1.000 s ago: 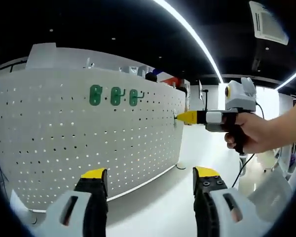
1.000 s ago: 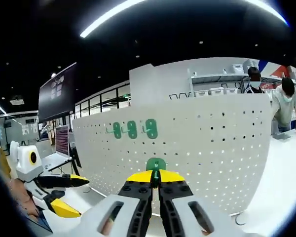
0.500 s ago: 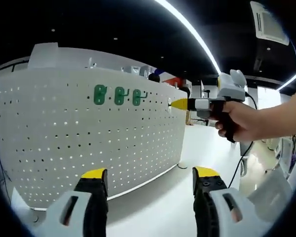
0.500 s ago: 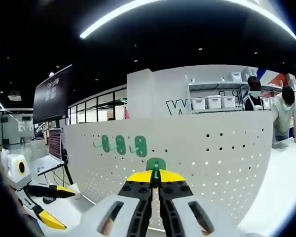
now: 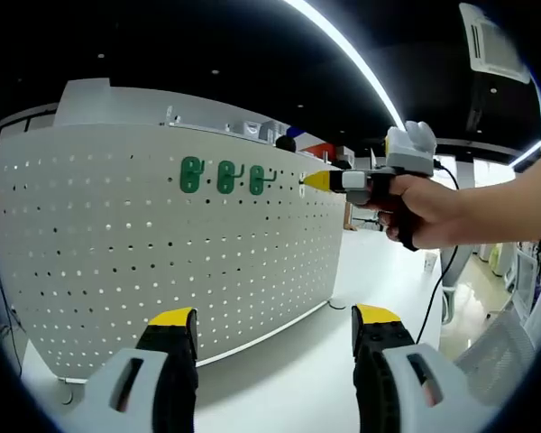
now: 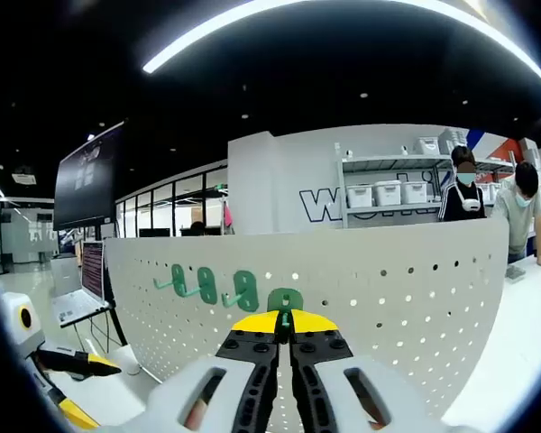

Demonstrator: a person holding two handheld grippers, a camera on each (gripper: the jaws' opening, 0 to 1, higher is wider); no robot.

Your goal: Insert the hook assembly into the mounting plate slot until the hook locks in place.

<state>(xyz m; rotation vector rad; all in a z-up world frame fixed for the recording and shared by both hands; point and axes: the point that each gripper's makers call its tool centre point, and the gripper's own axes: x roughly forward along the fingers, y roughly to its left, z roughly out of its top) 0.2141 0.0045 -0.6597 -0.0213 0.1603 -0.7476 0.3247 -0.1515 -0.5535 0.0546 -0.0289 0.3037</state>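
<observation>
Right gripper view: right gripper [image 6: 286,323] clamped on green hook [image 6: 285,300], pressed at white pegboard [image 6: 415,298] just beyond fingertips, three mounted hooks [image 6: 212,284] to their left. Left gripper view: left gripper [image 5: 275,317] spread apart, holding nothing, pegboard ahead.

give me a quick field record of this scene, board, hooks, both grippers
board: white pegboard standing upright on a white table
mounted hooks: three green hooks in a row near the top edge
held hook: green hook between the jaws, at the board's face
right gripper: jaws shut on the held hook; a hand holds it
left gripper: jaws open, nothing between them, off the board
background: two people behind the board
</observation>
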